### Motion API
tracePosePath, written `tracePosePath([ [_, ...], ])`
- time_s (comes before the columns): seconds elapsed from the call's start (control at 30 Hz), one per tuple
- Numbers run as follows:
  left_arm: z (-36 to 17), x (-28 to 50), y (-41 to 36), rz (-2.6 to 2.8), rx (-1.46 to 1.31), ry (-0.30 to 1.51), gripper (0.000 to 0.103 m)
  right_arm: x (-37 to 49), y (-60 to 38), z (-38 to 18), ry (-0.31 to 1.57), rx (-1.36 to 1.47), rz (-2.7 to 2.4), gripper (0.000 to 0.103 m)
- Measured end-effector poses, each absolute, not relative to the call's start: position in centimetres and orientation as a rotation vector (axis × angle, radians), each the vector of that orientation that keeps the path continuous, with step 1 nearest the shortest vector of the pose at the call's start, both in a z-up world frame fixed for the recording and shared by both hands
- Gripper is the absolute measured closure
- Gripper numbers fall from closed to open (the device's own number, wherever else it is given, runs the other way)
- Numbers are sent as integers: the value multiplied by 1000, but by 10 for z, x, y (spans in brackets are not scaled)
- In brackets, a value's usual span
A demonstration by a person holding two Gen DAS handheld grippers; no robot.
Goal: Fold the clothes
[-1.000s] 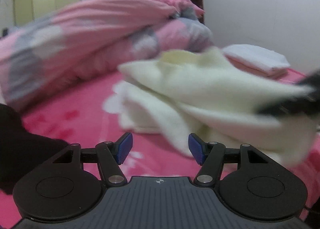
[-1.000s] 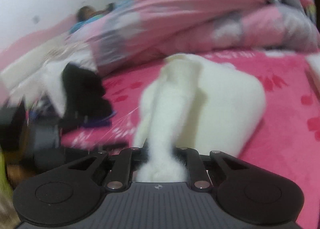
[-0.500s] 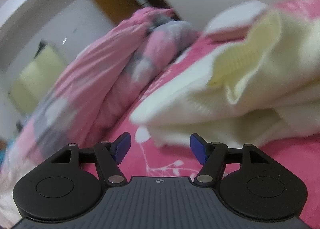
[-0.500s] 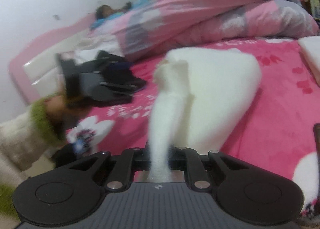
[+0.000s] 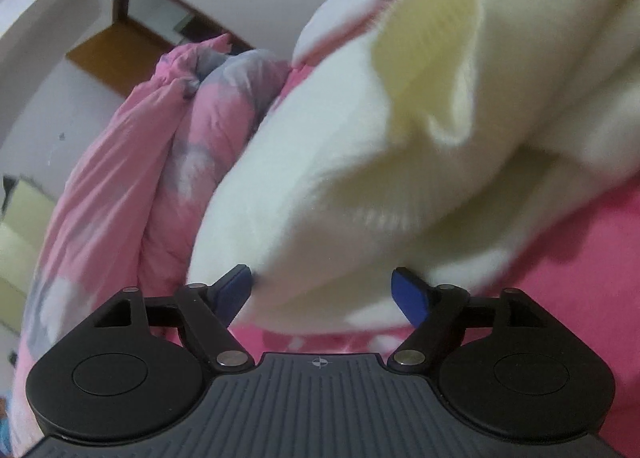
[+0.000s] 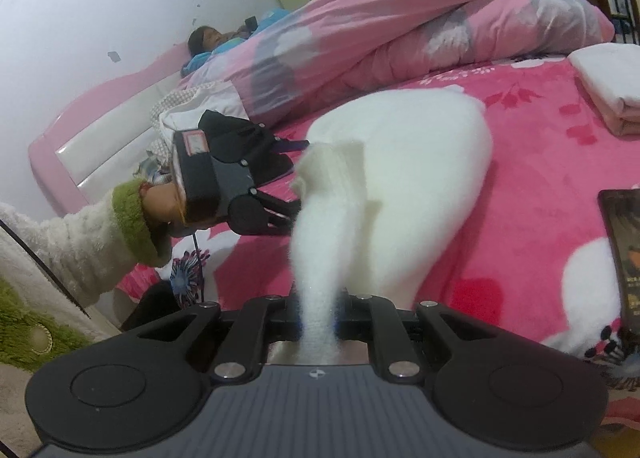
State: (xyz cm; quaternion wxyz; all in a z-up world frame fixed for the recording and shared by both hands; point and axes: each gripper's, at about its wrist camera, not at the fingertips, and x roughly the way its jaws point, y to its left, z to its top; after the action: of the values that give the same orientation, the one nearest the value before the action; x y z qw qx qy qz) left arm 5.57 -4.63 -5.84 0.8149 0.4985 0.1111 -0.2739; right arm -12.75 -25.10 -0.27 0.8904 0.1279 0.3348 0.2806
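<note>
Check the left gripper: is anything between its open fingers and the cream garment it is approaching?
Nothing visible does. The left gripper is open, and a corner of the cream garment already sits at the gap between its blue pads, above the pink bedspread. The right gripper is shut on another fold of the garment.

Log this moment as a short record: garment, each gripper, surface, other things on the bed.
garment: cream sweater, partly lifted off the bed
right gripper: shut on a strip of the sweater
left gripper: open, jaws on either side of a sweater edge
surface: pink floral bedspread
other things: pink quilt heaped behind; folded white cloth at right
</note>
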Motion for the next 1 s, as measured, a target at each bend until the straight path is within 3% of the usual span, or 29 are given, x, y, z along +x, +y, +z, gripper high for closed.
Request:
tracePosePath([
  [0.2, -49, 70, -52, -583, 1030, 192, 25, -129, -255, -9, 704, 289, 575, 89],
  [0.27, -51, 71, -55, -595, 1039, 192, 33, -130, -256, -11, 702, 296, 567, 89],
  [0.3, -54, 70, -57, -601, 1049, 193, 48, -130, -257, -12, 701, 300, 563, 89],
  [0.43, -64, 64, -64, -574, 1046, 186, 62, -130, -257, -15, 693, 321, 549, 89],
  [0.7, -28, 52, -61, -438, 785, 126, 75, -135, -254, -17, 629, 322, 477, 89],
  [1.0, 34, 30, -61, -309, 512, -58, 80, -141, -243, -7, 509, 264, 291, 89],
])
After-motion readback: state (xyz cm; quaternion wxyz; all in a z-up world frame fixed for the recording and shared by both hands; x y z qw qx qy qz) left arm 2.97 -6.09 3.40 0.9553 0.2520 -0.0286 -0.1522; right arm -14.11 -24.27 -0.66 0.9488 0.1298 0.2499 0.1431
